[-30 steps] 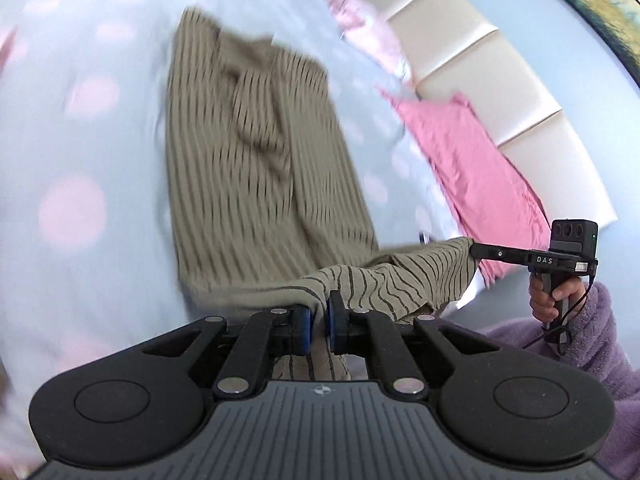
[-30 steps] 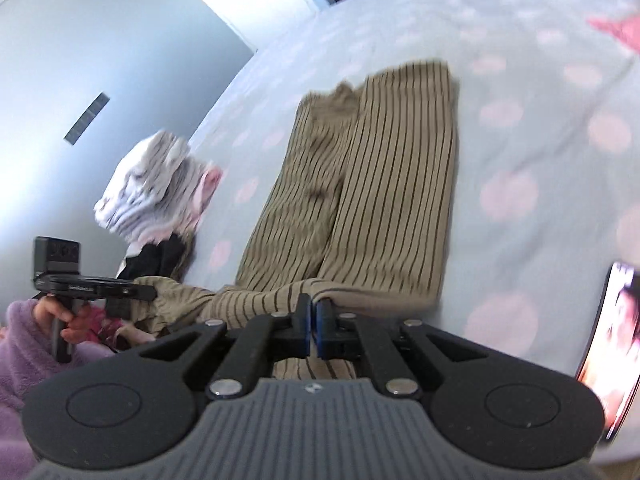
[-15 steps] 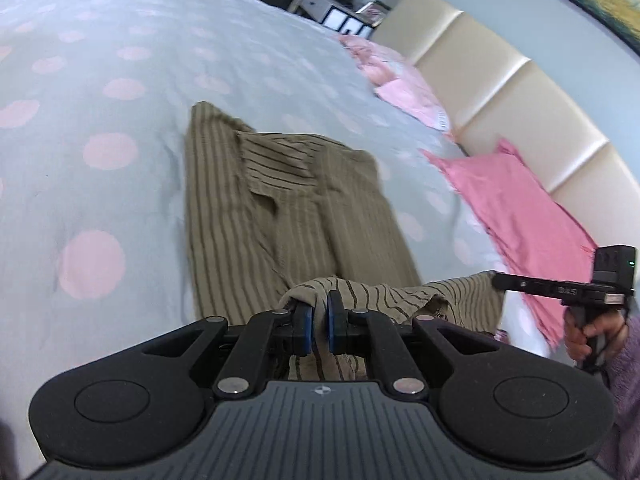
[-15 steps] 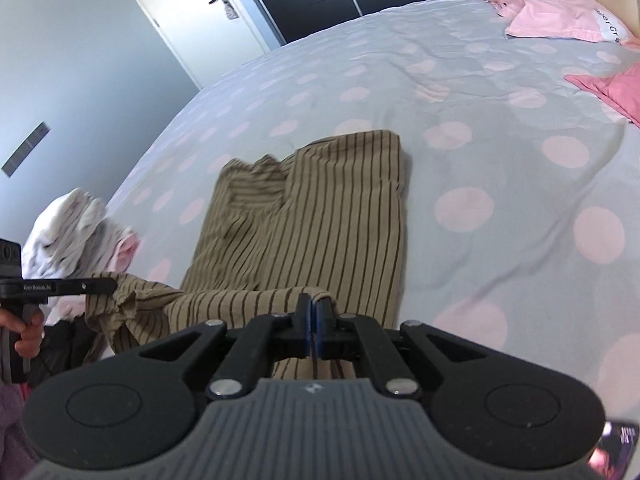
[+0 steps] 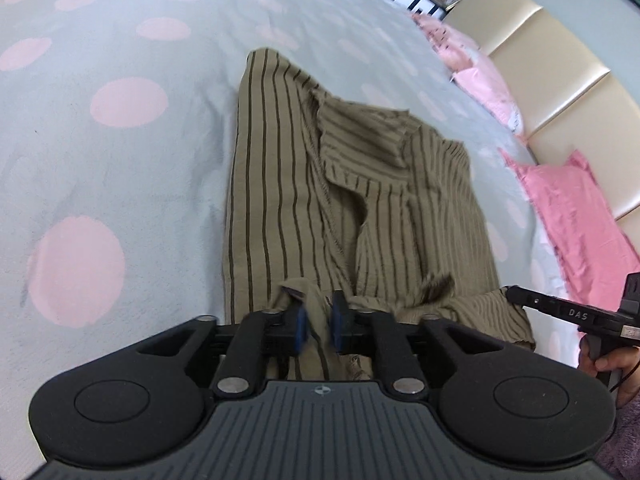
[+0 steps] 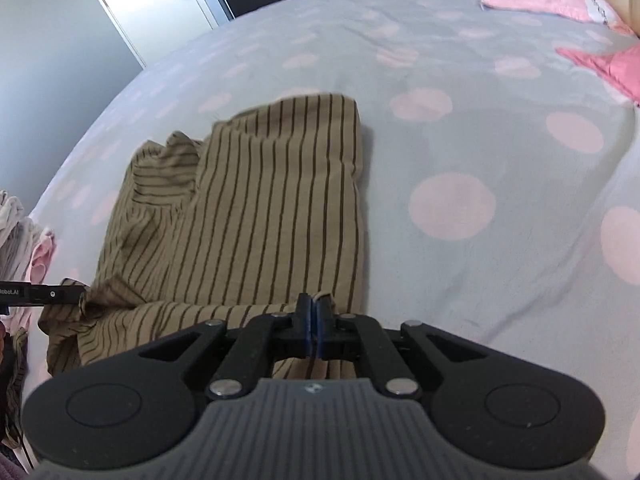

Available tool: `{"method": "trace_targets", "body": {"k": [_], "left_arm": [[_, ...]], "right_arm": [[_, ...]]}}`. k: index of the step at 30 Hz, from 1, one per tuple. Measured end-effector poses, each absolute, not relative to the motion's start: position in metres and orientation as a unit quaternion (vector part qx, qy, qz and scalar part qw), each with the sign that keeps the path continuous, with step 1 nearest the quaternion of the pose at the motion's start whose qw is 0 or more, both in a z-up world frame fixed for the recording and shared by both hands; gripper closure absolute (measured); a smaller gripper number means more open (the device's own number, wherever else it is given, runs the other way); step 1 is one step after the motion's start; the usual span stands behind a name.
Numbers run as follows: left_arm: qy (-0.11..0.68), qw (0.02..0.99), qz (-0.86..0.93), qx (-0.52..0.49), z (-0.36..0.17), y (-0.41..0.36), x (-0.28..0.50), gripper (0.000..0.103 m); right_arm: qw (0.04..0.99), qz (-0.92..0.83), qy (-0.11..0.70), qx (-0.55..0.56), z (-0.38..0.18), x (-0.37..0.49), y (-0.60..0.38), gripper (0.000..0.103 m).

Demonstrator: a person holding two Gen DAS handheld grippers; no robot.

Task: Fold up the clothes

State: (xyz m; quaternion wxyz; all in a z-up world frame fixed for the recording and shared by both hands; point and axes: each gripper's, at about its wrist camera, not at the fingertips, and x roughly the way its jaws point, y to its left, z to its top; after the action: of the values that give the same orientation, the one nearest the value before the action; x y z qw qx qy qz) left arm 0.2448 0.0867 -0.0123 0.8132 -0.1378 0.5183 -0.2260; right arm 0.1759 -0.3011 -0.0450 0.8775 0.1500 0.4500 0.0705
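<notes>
bright, soft daylight | faint shadows | fisheye bend at edges | slight motion blur

Left tongs (image 5: 319, 322): bottom centre of the left wrist view, blue-padded jaws parted with a gap, striped cloth between them. Right tongs (image 6: 314, 316): bottom centre of the right wrist view, jaws pressed together on cloth. Right hand (image 5: 608, 364): lower right edge of left view, gripping its handle.

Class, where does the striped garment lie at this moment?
In both wrist views the striped garment lies centred on the dotted bedspread, its near edge between the left gripper and right gripper.
</notes>
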Motion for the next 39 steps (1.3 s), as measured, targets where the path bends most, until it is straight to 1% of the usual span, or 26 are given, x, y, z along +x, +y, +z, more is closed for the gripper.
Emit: {"method": "trace_targets", "body": {"k": [1, 2, 3, 4, 6, 9, 13, 16, 17, 19, 21, 22, 23, 24, 26, 30, 33, 37, 38, 39], "left_arm": [[0.518, 0.813, -0.227, -0.137, -0.012, 0.085, 0.244, 0.081], [0.517, 0.813, -0.23, -0.137, -0.009, 0.084, 0.242, 0.074], [0.514, 0.815, -0.233, -0.135, -0.006, 0.083, 0.24, 0.064], [0.509, 0.817, -0.237, -0.132, -0.002, 0.083, 0.237, 0.062], [0.499, 0.823, -0.242, -0.124, 0.007, 0.082, 0.229, 0.06], [0.484, 0.837, -0.233, -0.1, 0.02, 0.081, 0.213, 0.054], [0.469, 0.858, -0.208, -0.033, 0.032, 0.078, 0.18, 0.052], [0.479, 0.855, -0.199, -0.011, 0.024, 0.077, 0.158, 0.052], [0.48, 0.855, -0.195, -0.005, 0.018, 0.076, 0.153, 0.052], [0.484, 0.854, -0.192, 0.006, 0.008, 0.072, 0.146, 0.061], [0.49, 0.851, -0.191, 0.011, -0.001, 0.07, 0.144, 0.082], [0.493, 0.849, -0.189, 0.013, -0.003, 0.069, 0.144, 0.086], [0.496, 0.848, -0.185, 0.015, -0.004, 0.069, 0.143, 0.095], [0.499, 0.847, -0.183, 0.013, -0.003, 0.07, 0.142, 0.101], [0.505, 0.843, -0.186, 0.005, 0.003, 0.074, 0.138, 0.103], [0.523, 0.83, -0.194, -0.021, 0.011, 0.084, 0.131, 0.103], [0.535, 0.823, -0.191, -0.015, 0.01, 0.087, 0.124, 0.103], [0.522, 0.832, -0.189, 0.005, 0.009, 0.087, 0.115, 0.103], [0.513, 0.838, -0.186, 0.015, 0.011, 0.085, 0.111, 0.101], [0.5, 0.845, -0.187, 0.028, 0.014, 0.083, 0.105, 0.094]], "right_arm": [[0.877, 0.071, 0.451, 0.149, -0.044, 0.176, -0.301, 0.091], [0.877, 0.072, 0.452, 0.149, -0.043, 0.175, -0.3, 0.087], [0.879, 0.075, 0.449, 0.146, -0.041, 0.173, -0.299, 0.08], [0.881, 0.078, 0.445, 0.143, -0.038, 0.17, -0.298, 0.075], [0.887, 0.079, 0.437, 0.126, -0.031, 0.163, -0.295, 0.067], [0.896, 0.075, 0.426, 0.104, -0.023, 0.145, -0.293, 0.064], [0.905, 0.068, 0.412, 0.082, -0.014, 0.119, -0.294, 0.064], [0.903, 0.067, 0.418, 0.076, -0.02, 0.095, -0.29, 0.064], [0.902, 0.067, 0.42, 0.074, -0.022, 0.087, -0.288, 0.064], [0.901, 0.067, 0.424, 0.069, -0.026, 0.07, -0.286, 0.064], [0.903, 0.069, 0.422, 0.05, -0.03, 0.055, -0.277, 0.064], [0.904, 0.07, 0.419, 0.038, -0.031, 0.046, -0.272, 0.064], [0.906, 0.074, 0.417, 0.025, -0.032, 0.039, -0.267, 0.064], [0.907, 0.077, 0.415, 0.014, -0.032, 0.031, -0.262, 0.064], [0.907, 0.081, 0.412, -0.003, -0.034, 0.018, -0.253, 0.064], [0.904, 0.08, 0.42, -0.01, -0.044, -0.001, -0.244, 0.064], [0.9, 0.078, 0.428, -0.005, -0.052, -0.008, -0.241, 0.064], [0.905, 0.094, 0.412, -0.034, -0.052, -0.014, -0.231, 0.064], [0.907, 0.098, 0.408, -0.041, -0.052, -0.016, -0.229, 0.064], [0.908, 0.103, 0.404, -0.049, -0.051, -0.018, -0.226, 0.064]]}}
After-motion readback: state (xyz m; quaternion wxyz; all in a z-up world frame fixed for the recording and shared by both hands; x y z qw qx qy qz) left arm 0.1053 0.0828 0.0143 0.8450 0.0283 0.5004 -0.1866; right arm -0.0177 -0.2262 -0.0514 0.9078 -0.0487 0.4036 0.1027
